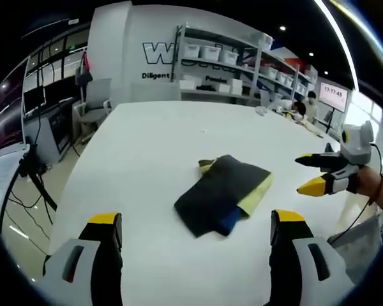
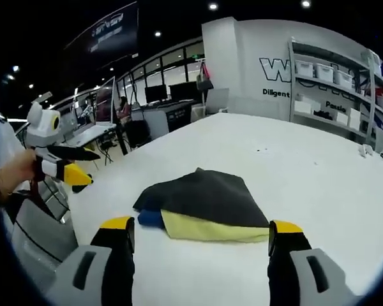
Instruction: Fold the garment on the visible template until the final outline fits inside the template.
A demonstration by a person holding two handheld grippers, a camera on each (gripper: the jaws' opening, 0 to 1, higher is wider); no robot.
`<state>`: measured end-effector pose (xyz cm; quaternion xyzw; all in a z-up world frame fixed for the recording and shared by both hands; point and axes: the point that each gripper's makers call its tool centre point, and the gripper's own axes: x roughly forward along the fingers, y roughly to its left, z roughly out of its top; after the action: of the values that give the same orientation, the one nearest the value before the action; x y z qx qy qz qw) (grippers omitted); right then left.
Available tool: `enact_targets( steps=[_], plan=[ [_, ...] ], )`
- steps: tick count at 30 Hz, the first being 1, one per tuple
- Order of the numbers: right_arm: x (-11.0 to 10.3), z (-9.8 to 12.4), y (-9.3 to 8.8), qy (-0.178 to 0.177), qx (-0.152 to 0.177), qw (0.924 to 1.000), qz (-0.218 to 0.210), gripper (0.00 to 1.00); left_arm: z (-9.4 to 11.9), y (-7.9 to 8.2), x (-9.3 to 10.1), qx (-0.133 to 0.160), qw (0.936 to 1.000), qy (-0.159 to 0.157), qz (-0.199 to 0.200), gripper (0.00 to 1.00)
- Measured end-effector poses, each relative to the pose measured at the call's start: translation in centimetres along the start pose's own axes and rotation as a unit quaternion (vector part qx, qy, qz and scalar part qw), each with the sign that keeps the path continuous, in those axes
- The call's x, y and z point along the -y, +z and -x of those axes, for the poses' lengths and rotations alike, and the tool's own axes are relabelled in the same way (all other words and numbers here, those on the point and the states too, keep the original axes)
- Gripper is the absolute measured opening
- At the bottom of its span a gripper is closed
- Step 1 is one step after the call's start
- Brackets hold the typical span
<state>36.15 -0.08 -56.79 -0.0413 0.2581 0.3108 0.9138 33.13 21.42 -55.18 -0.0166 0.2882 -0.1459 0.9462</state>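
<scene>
Two grippers are held apart from the garment (image 1: pixel 222 193), which lies folded into a compact dark bundle w/ yellow and blue layers showing at its edge, mid-bench (image 1: pixel 147 153). Left gripper (image 1: pixel 196 233) is seen w/ jaws wide open, nothing held; right gripper (image 2: pixel 198 239) likewise wide open and empty, both just short of the cloth. No template outline can be made out on the white bench, so fit cannot be confirmed. Folding is judged largely done; checking fit and perhaps tidying remain.
</scene>
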Motion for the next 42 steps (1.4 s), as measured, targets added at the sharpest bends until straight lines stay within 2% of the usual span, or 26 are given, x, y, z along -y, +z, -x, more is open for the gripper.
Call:
enact_targets(
  steps=[8, 14, 21, 26, 36, 42],
  plan=[
    [-0.2, -2.1, -0.4, 0.011, -0.01, 0.9996, 0.026, 0.77, -1.6, -0.4, -0.2, -0.01, 0.9999, -0.003, -0.001, 0.92],
    [0.1, -3.6, -1.0, 0.013, -0.014, 0.9996, 0.021, 0.74, -2.9, -1.0, 0.0, -0.027, 0.9996, -0.006, -0.006, 0.9],
    [0.9, -4.5, -1.4, 0.01, -0.009, 0.9998, 0.014, 0.72, -4.8, -1.1, 1.2, -0.035, 0.999, -0.021, -0.02, 0.88],
    [1.2, -5.2, -1.7, 0.013, -0.014, 0.9997, 0.014, 0.73, -6.4, -1.0, 1.2, -0.034, 0.9986, -0.026, -0.032, 0.87],
    [2.4, -5.6, -1.8, 0.003, -0.009, 0.9999, -0.007, 0.73, -9.8, -2.4, 1.9, -0.046, 0.9971, -0.029, -0.053, 0.79],
    [3.2, -5.5, -2.0, -0.01, -0.005, 0.9997, -0.021, 0.73, -11.3, -2.6, 3.0, -0.045, 0.9961, -0.042, -0.063, 0.68]
  ],
)
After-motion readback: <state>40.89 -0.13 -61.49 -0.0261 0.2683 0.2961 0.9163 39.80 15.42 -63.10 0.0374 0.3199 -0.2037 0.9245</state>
